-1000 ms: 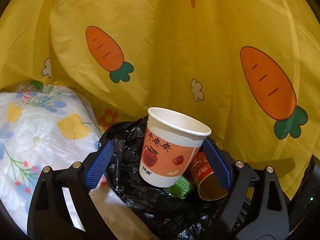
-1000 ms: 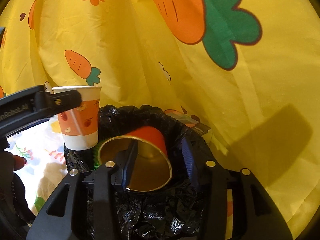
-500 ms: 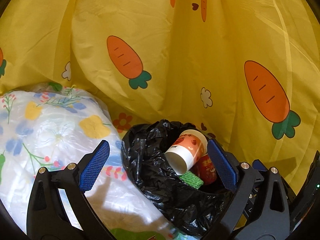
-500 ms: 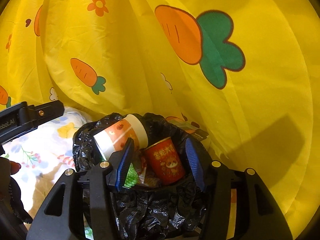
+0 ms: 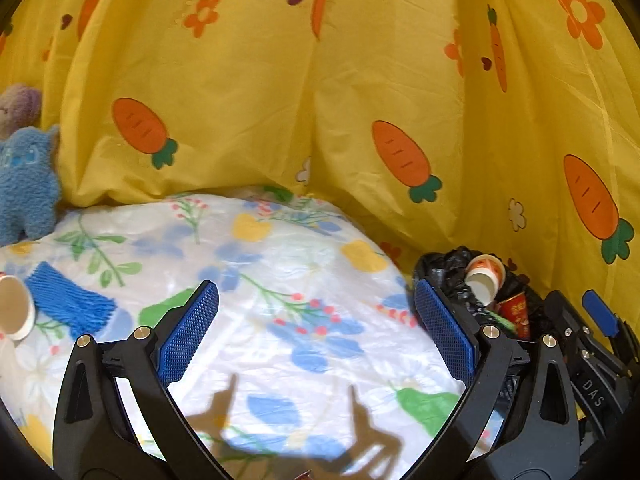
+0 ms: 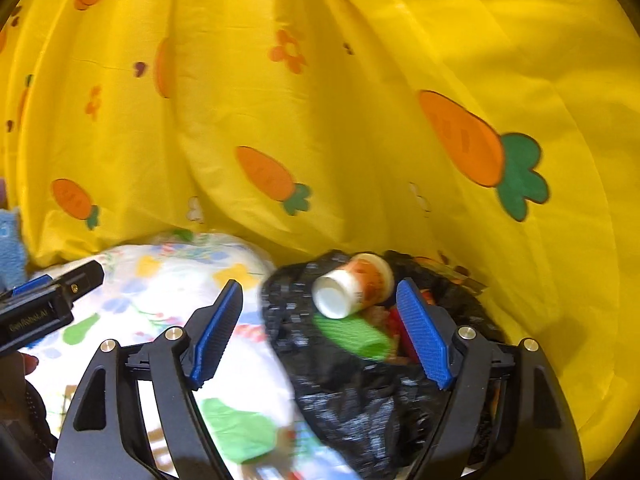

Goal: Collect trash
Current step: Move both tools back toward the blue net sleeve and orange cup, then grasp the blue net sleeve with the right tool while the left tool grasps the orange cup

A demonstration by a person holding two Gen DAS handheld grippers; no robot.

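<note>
Both the left gripper [image 5: 316, 334] and right gripper [image 6: 318, 334] hang empty, jaws apart. Left of the black plastic trash bag [image 5: 444, 276], a white paper cup [image 5: 14, 308] lies beside a blue knitted cloth [image 5: 68, 302]. The cup looks light and crushable, best pinched gently across its wall.

Yellow carrot-print curtain [image 5: 248, 80] behind floral tablecloth [image 5: 280, 280]; blue plush toy [image 5: 24, 184] at left.

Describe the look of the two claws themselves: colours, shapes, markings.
Both match. The left claw and right claw have glossy black plastic frames with triangular cut-outs and silver round bolt heads. Each finger carries a flat blue pad with a fine gridded texture. White lettering marks the bodies: "DAS" is readable on the right claw in the left wrist view. No cables or sleeves show.
</note>
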